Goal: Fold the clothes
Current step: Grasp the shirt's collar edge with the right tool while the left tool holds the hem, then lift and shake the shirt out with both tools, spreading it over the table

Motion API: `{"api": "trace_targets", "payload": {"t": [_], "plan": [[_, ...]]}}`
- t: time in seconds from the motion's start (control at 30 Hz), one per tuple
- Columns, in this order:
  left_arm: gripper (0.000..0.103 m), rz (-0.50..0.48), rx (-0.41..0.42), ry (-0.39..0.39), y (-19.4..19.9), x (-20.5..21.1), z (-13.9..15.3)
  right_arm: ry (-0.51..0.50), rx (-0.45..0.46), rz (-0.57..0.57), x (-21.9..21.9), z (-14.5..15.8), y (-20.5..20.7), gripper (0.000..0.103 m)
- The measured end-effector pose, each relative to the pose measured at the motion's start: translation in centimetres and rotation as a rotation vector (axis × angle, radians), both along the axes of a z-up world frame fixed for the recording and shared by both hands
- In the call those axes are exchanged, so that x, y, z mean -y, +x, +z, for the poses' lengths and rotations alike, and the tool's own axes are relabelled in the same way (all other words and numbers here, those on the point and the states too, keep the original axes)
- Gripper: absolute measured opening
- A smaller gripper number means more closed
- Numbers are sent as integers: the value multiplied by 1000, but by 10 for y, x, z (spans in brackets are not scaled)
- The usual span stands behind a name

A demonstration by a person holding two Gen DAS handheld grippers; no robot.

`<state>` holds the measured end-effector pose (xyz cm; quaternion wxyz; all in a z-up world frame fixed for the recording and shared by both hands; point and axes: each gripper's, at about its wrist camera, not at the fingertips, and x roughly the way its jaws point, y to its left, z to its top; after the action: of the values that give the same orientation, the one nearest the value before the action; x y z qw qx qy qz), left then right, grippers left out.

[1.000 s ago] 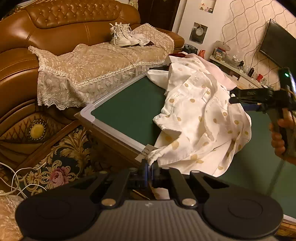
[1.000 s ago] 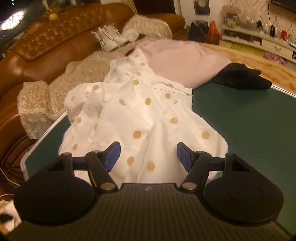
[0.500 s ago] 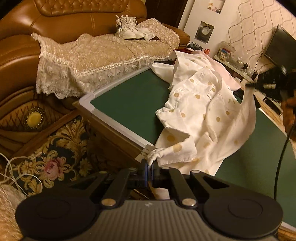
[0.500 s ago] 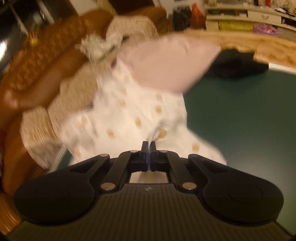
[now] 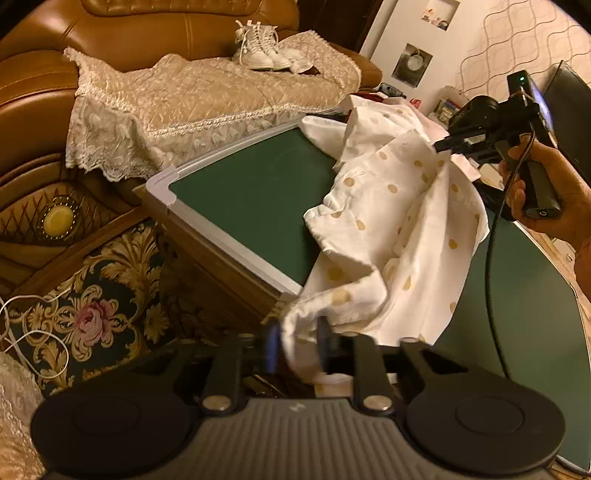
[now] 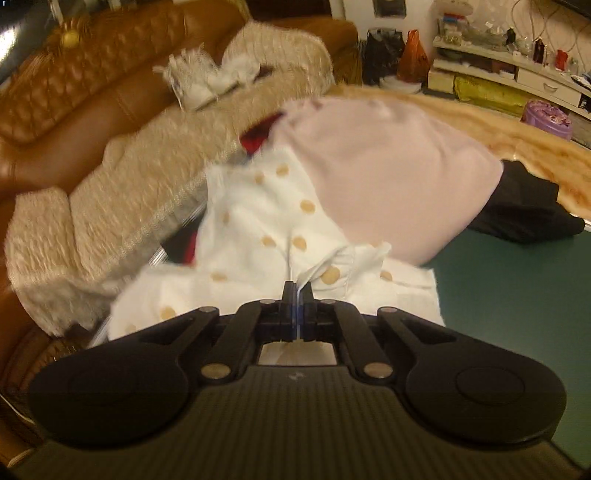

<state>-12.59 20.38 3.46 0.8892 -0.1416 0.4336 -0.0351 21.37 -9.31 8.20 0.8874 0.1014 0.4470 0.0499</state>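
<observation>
R hand [image 5: 550,199] raised, right gripper [image 5: 439,146] pinching dotted shirt [image 5: 391,229], left gripper [image 5: 295,347] opening

You have a white shirt [image 5: 399,221] with tan polka dots on a dark green tabletop [image 5: 251,192]. Upper left sits a brown leather sofa [image 5: 155,33] under a cream lace cover [image 5: 207,99]; a pale pink garment [image 6: 399,170] lies centre right.

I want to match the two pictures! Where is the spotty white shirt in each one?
Left wrist view: the spotty white shirt fills centre-right, draped over the green table.
Right wrist view: the shirt sits centre, above the gripper.
Shared landmark: white shoes on the sofa.
</observation>
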Motion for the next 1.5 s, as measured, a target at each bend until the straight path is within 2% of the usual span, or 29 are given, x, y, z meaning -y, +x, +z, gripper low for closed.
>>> {"api": "trace_targets", "payload": {"t": [0.03,0.1,0.17,0.27,0.4,0.5,0.53,0.57,0.6,0.63,0.67,0.7,0.83,1.0,1.13,1.23,1.33,1.37,1.4,1.5], "plan": [[34,-1,-1,0,1,1,-1,22,-13,4,2,-2,1,11],[34,-4,-4,-5,2,2,-3,55,-29,3,6,-3,2,28],[34,-8,-7,-10,4,3,-4,83,-44,1,8,-2,2,38],[36,-10,-7,-10,5,5,-5,127,-65,6,10,0,3,42],[39,-10,-2,-4,7,6,-4,51,-89,27,-5,-3,6,43],[41,-15,-4,4,10,8,-3,-44,-102,45,-21,-6,6,42],[41,-20,-1,7,11,8,-3,-90,-101,48,-26,-7,5,41],[41,-25,1,11,12,9,-4,-135,-99,52,-32,-7,4,21],[40,-33,3,13,13,9,-4,-158,-109,55,-33,-8,3,6],[37,-44,3,12,15,10,-5,-161,-115,55,-32,-8,1,6],[17,-56,3,12,16,10,-6,-160,-111,49,-27,-6,-2,5],[9,-64,2,9,18,11,-7,-159,-105,42,-22,-4,-6,5],[6,-64,21,2,16,10,-7,-28,-30,-28,30,13,-48,4],[6,-93,12,-1,14,15,-11,115,66,-158,113,23,-141,4],[7,-128,-15,-15,13,26,-16,216,104,-273,170,14,-217,4],[13,-155,-29,-19,11,36,-17,231,86,-363,198,-9,-262,4],[36,-187,-39,-11,10,46,-18,281,61,-475,224,-35,-306,4],[48,-196,-37,-5,10,49,-18,300,56,-504,230,-42,-317,4],[54,-206,-36,1,9,52,-19,320,51,-533,236,-49,-328,4],[56,-240,-37,16,10,63,-20,348,48,-597,248,-62,-352,4]]}}
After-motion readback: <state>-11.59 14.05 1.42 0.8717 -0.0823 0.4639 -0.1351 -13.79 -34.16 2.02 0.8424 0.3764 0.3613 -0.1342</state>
